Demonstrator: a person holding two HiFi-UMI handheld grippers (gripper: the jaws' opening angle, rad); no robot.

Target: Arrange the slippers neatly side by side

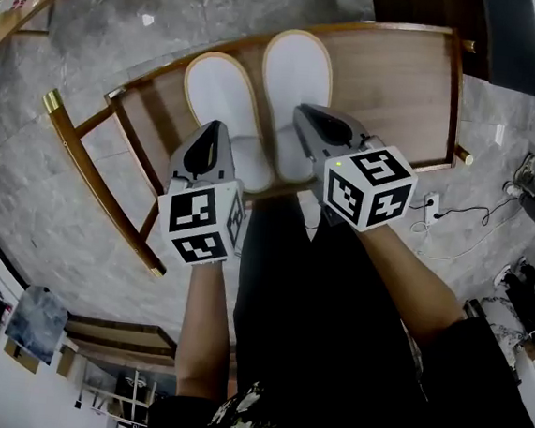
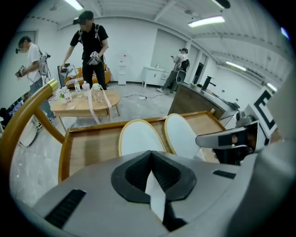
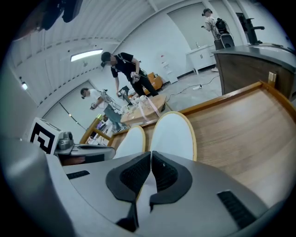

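left slipper point(image 1: 215, 90) beside right slipper point(image 1: 298, 75), on bench point(image 1: 402, 90)

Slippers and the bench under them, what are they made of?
The left slipper and right slipper look like soft white cloth, matte, with a tan edge band; the exact fabric is unclear. The bench looks like wood: brown grain lines on the seat, and shinier, probably varnished rails.

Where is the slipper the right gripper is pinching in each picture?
Head view: right slipper, top middle, ahead of the right gripper.
Left gripper view: centre right, beside the left slipper.
Right gripper view: centre, running into the jaws.
Shared landmark: the wooden seat under both slippers.
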